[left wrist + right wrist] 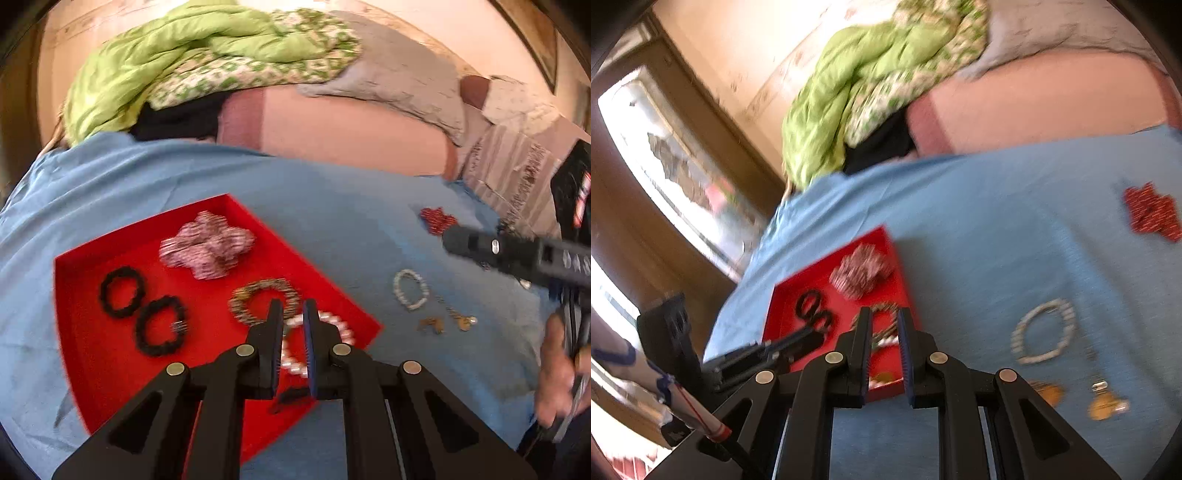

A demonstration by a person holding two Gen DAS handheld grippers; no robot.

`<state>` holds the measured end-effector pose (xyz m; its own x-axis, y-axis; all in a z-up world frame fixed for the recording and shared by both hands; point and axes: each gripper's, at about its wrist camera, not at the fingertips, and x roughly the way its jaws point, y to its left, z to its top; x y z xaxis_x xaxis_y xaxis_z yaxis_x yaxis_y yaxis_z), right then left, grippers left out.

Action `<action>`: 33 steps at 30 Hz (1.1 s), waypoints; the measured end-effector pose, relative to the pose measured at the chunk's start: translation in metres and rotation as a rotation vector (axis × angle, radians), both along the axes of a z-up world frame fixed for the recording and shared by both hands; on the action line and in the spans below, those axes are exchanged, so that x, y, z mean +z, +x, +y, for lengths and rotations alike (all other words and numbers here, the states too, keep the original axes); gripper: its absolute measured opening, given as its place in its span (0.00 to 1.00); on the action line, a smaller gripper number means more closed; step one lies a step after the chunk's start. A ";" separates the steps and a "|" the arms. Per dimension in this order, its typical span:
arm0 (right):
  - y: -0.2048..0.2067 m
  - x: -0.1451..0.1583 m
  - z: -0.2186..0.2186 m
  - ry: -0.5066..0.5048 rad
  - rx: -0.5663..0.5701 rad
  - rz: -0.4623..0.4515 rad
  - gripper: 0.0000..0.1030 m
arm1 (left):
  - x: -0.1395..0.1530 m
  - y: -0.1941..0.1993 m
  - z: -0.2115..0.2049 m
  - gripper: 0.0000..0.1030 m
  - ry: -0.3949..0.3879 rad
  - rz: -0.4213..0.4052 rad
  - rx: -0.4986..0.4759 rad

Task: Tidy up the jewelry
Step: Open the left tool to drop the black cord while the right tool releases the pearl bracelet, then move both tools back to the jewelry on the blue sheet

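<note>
Now both tools nearly closed, empty

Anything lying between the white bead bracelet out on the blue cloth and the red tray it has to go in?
Nothing visible does. The white bead bracelet lies on bare blue cloth, and the strip between it and the red tray is clear. The small gold pieces lie nearer the camera, off that line. Inside the tray, the near corner already holds a pearl bracelet.

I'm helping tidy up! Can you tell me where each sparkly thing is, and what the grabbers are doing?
Red tray: on blue sheet, holding jewelry.
Black bracelets: in tray.
Pearl bracelet: in tray.
White bead bracelet: on sheet, outside tray.
Red beaded piece: on sheet, outside tray.
Left gripper: nearly shut, empty.
Right gripper: empty.
</note>
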<state>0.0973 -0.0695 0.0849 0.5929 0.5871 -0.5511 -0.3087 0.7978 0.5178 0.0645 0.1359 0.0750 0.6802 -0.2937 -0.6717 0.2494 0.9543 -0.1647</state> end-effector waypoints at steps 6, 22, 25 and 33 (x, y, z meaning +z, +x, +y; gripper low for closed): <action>0.009 -0.016 -0.076 -0.077 -0.144 0.093 0.15 | -0.006 -0.001 -0.043 0.10 0.034 0.009 -0.105; 0.010 -0.068 -0.116 -0.194 -0.094 0.302 0.14 | -0.050 0.001 -0.149 0.34 0.116 0.131 -0.342; 0.007 -0.072 -0.125 -0.184 -0.099 0.315 0.14 | -0.055 0.002 -0.159 0.37 0.127 0.133 -0.346; -0.001 -0.072 -0.131 -0.148 -0.095 0.327 0.14 | -0.068 0.013 -0.180 0.41 0.140 0.122 -0.324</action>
